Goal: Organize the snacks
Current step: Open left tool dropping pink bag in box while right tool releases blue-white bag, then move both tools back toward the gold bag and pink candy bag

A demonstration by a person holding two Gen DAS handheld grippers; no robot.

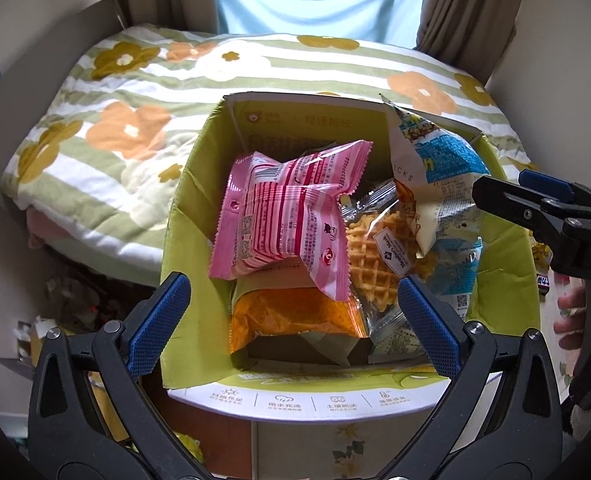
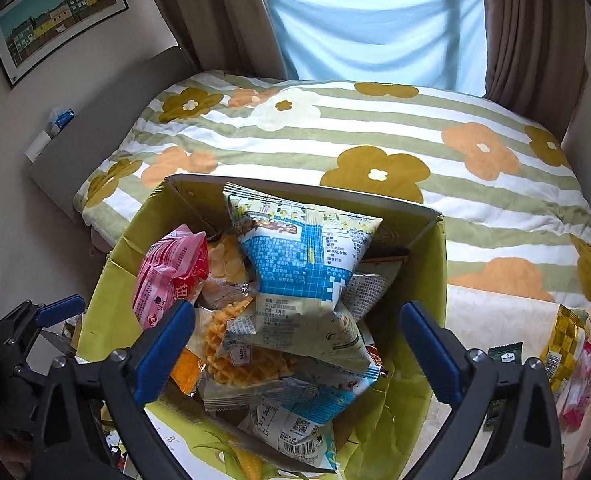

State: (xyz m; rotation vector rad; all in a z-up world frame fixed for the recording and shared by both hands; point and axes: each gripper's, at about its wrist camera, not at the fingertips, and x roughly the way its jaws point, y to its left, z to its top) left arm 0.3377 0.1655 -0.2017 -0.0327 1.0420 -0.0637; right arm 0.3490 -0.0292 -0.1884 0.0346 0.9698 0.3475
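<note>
Floral quilt (image 2: 375, 152), brown curtains (image 2: 531, 36), framed picture (image 2: 59, 12)

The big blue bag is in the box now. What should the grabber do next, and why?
Probably swing the right gripper over to the yellow checkered packet still lying outside the box. Its jaws stand open and empty, the blue bag rests on the pile, and loose snacks remain on the right.

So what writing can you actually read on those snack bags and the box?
"Member's Mark" – label on the waffle pack
"ICKS" – a word's end on the blue bag
"DA" – cut-off letters on the right gripper
Chinese print on the pink bag, box and blue bag's back: too small to read.
</note>
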